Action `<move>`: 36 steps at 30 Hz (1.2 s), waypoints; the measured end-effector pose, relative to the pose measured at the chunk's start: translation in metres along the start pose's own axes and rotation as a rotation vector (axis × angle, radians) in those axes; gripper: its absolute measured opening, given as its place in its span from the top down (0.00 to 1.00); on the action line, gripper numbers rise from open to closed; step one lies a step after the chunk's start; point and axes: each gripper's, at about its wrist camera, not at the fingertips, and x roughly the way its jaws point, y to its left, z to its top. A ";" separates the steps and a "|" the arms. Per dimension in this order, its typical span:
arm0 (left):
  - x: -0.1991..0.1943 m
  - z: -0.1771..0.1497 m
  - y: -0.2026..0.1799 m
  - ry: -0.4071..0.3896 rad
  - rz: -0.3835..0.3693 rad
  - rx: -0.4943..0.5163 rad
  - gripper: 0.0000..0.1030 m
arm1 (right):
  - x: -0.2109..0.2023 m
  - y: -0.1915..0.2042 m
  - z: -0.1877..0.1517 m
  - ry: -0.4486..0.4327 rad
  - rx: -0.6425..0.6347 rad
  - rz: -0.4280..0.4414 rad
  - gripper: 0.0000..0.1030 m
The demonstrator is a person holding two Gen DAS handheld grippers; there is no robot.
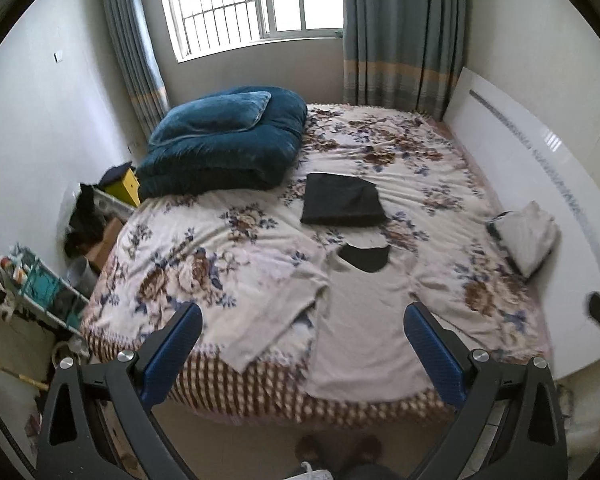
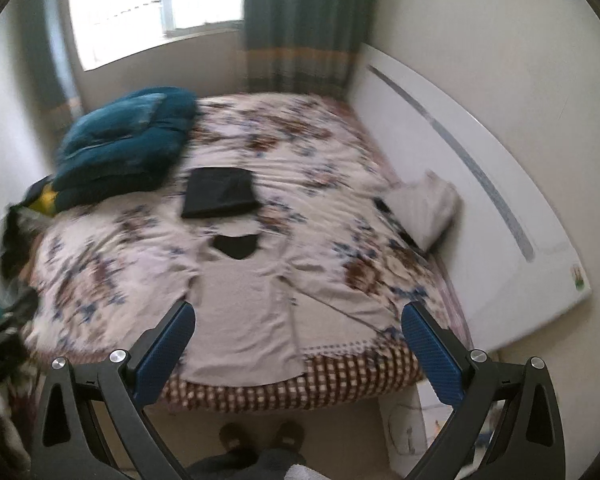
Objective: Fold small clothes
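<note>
Shirt (image 1: pixel 360 320) spread flat on bed (image 1: pixel 440 168), probably laid ready for folding; my left gripper (image 1: pixel 302 336) and right gripper (image 2: pixel 298 332) hover above, jaws wide, empty.

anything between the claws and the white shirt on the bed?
Nothing visible. The white shirt lies spread flat at the near edge of the bed, directly ahead of the open left claw and right claw. The folded black garment lies beyond the collar, out of the way.
</note>
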 end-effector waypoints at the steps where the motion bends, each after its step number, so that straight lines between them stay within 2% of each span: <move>1: 0.020 0.000 -0.002 0.014 -0.006 0.001 0.00 | 0.021 -0.012 -0.002 0.020 0.040 -0.027 0.00; 5: 0.100 0.004 -0.017 0.065 -0.008 -0.018 0.00 | 0.105 -0.069 -0.011 0.110 0.207 -0.100 0.00; 9: 0.189 -0.006 -0.036 0.145 0.012 -0.019 0.00 | 0.205 -0.137 -0.034 0.227 0.378 -0.121 0.00; 13: 0.284 -0.011 -0.071 0.251 0.084 -0.020 0.00 | 0.323 -0.204 -0.069 0.345 0.522 -0.130 0.00; 15: 0.315 -0.022 -0.075 0.300 0.099 -0.028 0.00 | 0.381 -0.235 -0.088 0.402 0.610 -0.114 0.00; 21: 0.423 -0.054 -0.096 0.417 0.144 -0.033 0.00 | 0.533 -0.302 -0.147 0.491 0.827 -0.123 0.04; 22: 0.435 -0.060 -0.096 0.428 0.156 -0.035 0.00 | 0.551 -0.309 -0.156 0.505 0.861 -0.125 0.08; 24: 0.470 -0.073 -0.097 0.464 0.174 -0.047 0.00 | 0.589 -0.319 -0.176 0.535 0.958 -0.089 0.27; 28: 0.519 -0.090 -0.095 0.510 0.199 -0.061 0.00 | 0.646 -0.331 -0.206 0.551 1.109 -0.038 0.27; 29: 0.530 -0.094 -0.094 0.518 0.200 -0.068 0.00 | 0.654 -0.330 -0.210 0.543 1.131 -0.019 0.32; 31: 0.545 -0.098 -0.093 0.531 0.189 -0.075 0.00 | 0.658 -0.327 -0.210 0.504 1.133 -0.044 0.55; 32: 0.551 -0.100 -0.093 0.538 0.180 -0.074 0.00 | 0.654 -0.327 -0.209 0.477 1.131 -0.067 0.83; 33: 0.556 -0.100 -0.093 0.534 0.167 -0.069 0.00 | 0.647 -0.328 -0.209 0.446 1.145 -0.084 0.96; 36: 0.561 -0.099 -0.093 0.513 0.157 -0.032 0.00 | 0.630 -0.334 -0.210 0.396 1.187 -0.130 0.98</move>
